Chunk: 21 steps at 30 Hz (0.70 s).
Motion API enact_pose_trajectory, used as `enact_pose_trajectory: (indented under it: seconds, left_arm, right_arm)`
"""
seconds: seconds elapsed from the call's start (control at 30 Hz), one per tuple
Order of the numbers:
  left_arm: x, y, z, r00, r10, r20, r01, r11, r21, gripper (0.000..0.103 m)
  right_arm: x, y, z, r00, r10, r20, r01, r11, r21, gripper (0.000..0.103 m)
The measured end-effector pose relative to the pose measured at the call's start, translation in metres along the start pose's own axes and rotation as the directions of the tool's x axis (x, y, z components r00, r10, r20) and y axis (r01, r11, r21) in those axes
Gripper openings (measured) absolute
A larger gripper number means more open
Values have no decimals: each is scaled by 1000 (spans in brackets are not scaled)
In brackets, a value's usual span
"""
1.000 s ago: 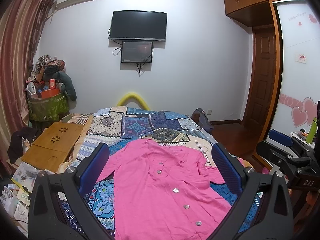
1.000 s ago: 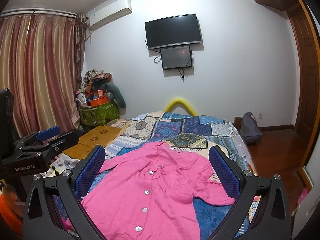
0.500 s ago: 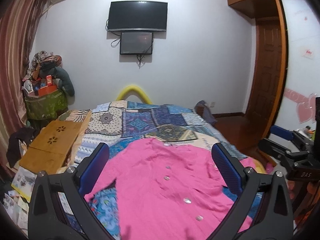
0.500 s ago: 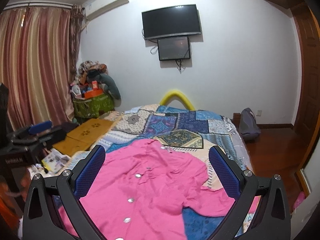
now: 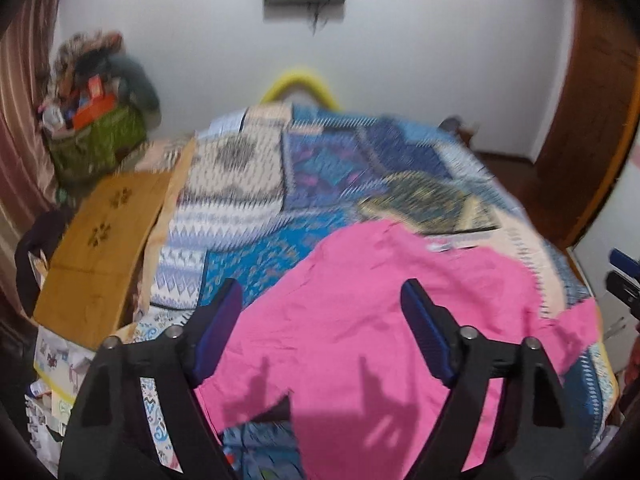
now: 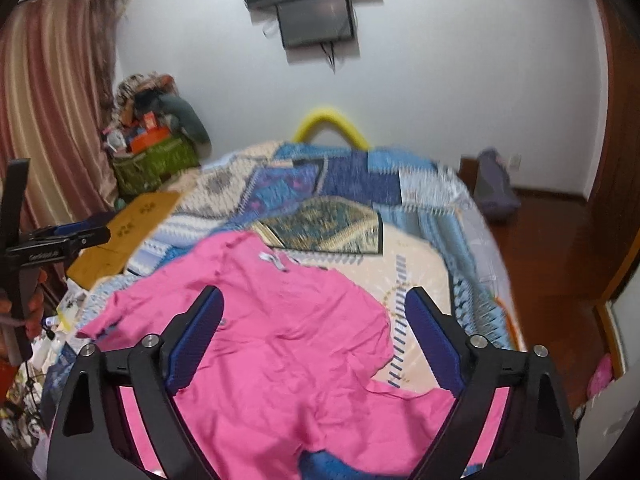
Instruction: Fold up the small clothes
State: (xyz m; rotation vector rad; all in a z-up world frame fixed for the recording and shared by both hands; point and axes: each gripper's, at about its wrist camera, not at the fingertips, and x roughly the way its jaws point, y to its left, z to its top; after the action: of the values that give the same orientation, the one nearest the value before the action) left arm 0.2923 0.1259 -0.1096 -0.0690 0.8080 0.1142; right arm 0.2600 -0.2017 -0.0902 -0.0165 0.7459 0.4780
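Note:
A pink shirt lies spread on the patchwork bedspread, collar toward the far wall; no buttons show on it. It also shows in the right wrist view. My left gripper is open and empty, hovering over the shirt's left part. My right gripper is open and empty, over the shirt's middle. The left gripper also shows at the left edge of the right wrist view. Both views are blurred by motion.
A wooden lap table leans at the bed's left side, with clutter on the floor below it. A green basket of things stands in the far left corner. A yellow arch sits at the bed's far end. Wooden floor is right.
Both grippers have tipped down and moved in over the shirt. Their jaws stand narrower than before. The shirt's buttons no longer show.

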Motion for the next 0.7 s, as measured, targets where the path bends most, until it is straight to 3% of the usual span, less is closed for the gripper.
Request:
enact_pose_trajectory:
  seconds: [0.1, 0.27, 0.43, 0.57, 0.63, 0.67, 0.7]
  left_arm:
    - [48, 19, 6, 996, 7, -88, -10, 999, -34, 69]
    - [117, 30, 12, 981, -6, -196, -3, 999, -45, 67]
    - [167, 32, 16, 957, -109, -268, 80, 990, -118, 66]
    - [187, 27, 17, 934, -207, -291, 159, 971, -181, 40]
    - [187, 25, 17, 935, -231, -269, 182, 963, -197, 30]
    - [186, 22, 18, 936, -235, -263, 188, 963, -191, 21]
    - [185, 20, 18, 938, -228, -261, 186, 967, -176, 10]
  right_arm:
    - [29, -10, -2, 997, -4, -80, 4, 1000, -1, 82]
    - [73, -23, -5, 982, -1, -187, 0, 1000, -9, 73]
    - [107, -39, -10, 965, -13, -263, 11, 1000, -7, 71]
    - [129, -52, -10, 950, -2, -312, 7, 1000, 15, 52]
    - [133, -52, -9, 952, -9, -305, 11, 1000, 3, 41]
    - [133, -51, -8, 952, -13, -305, 10, 1000, -9, 36]
    - [134, -48, -8, 952, -16, -305, 10, 1000, -21, 24]
